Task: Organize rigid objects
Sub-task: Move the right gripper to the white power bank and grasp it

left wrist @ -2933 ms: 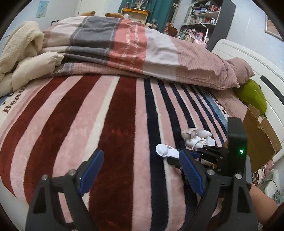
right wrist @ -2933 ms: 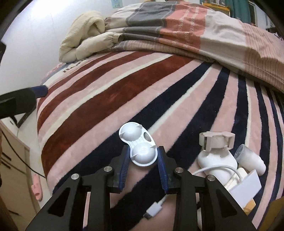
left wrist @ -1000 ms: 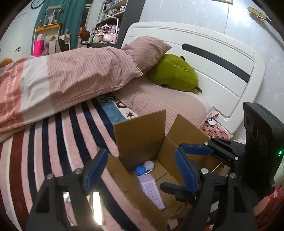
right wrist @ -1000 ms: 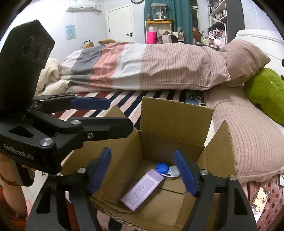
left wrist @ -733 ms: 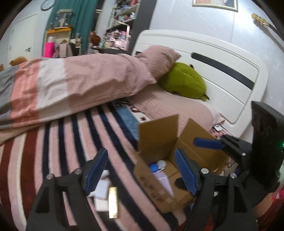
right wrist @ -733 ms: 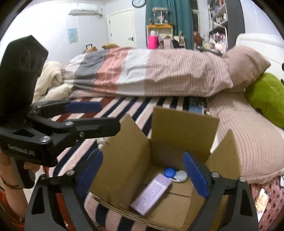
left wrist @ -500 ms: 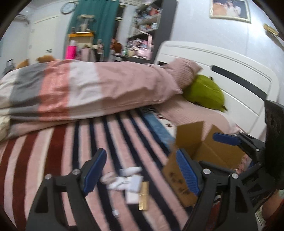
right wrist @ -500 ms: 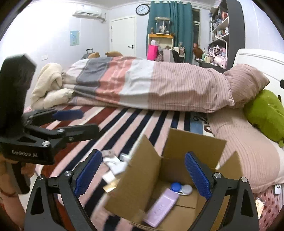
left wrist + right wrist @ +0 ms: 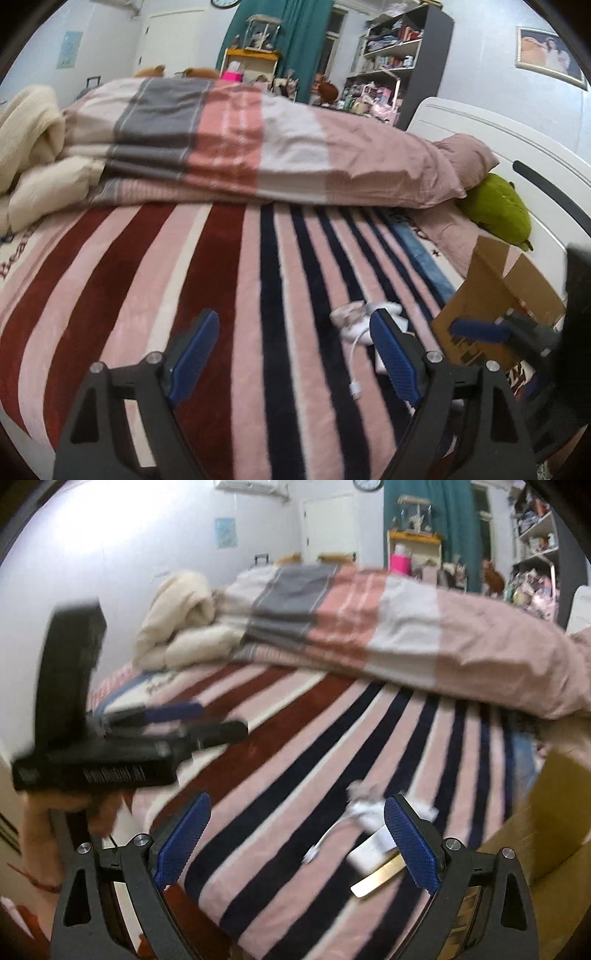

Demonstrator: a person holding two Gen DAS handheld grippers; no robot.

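Note:
A small pile of white plastic parts with a white cable (image 9: 356,317) lies on the striped blanket, right of centre; in the right wrist view the pile (image 9: 365,805) is blurred, with a white card and a gold flat piece (image 9: 376,878) beside it. An open cardboard box (image 9: 495,295) stands at the right, also in the right wrist view (image 9: 554,834). My left gripper (image 9: 291,354) is open and empty above the blanket, left of the pile. My right gripper (image 9: 295,842) is open and empty, the pile near its right finger.
A folded striped duvet (image 9: 240,147) and a cream blanket (image 9: 26,140) lie across the far side of the bed. A green plush (image 9: 495,206) and the white headboard (image 9: 517,155) are at the right. The bed edge runs along the near left.
Both grippers have swung left, away from the box interior, back toward the striped blanket and the white pile. The right gripper let go of the white lens case, now in the box.

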